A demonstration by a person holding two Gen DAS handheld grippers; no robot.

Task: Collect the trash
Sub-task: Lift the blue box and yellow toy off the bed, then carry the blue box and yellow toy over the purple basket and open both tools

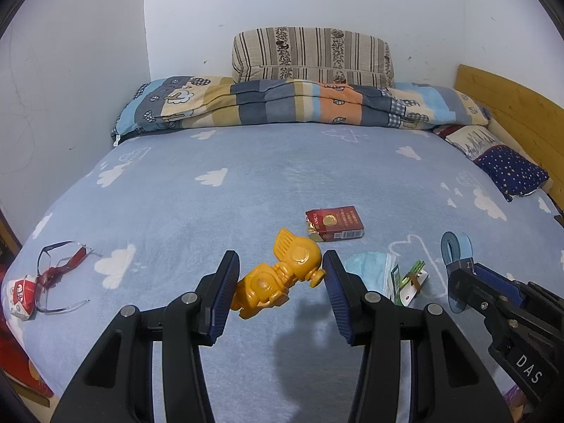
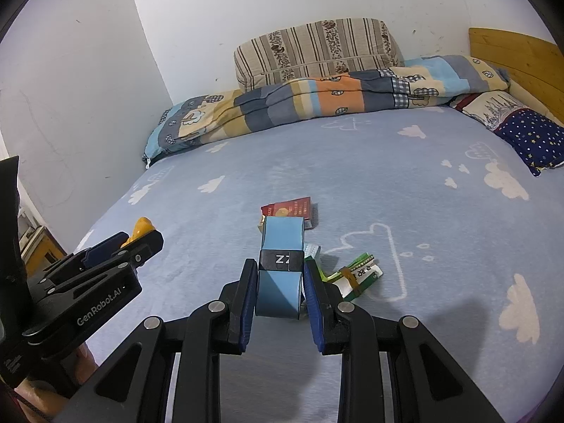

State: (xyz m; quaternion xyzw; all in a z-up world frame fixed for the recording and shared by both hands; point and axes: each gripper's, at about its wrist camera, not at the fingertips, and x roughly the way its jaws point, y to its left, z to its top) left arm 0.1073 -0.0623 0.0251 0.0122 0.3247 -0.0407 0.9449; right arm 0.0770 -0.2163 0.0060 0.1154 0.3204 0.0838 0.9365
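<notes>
The trash was mostly bunched on the near right part of the bed [image 1: 246, 183]: a red cigarette pack [image 1: 334, 222] lying flat with its long side running left-right, a crumpled blue face mask [image 1: 368, 269] just in front of it, and a little green-and-white wrapper bundle [image 1: 410, 280] beside the mask. All of that sat just ahead and to the right of the left hand-held gripper [image 1: 280, 282], which looked clamped on a yellow toy [image 1: 282, 278] lying at a slant between its jaws. The right hand-held gripper [image 2: 278, 294] was closer to the pile but was already pinching a blue band thing [image 2: 282, 268], so I'd guess neither was free to grab anything. Off at the far left edge were a small red-and-white pack [image 1: 23, 296] and a pair of glasses [image 1: 60, 271] touching it, well apart from the rest. Nothing seemed to block the cigarette pack.
</notes>
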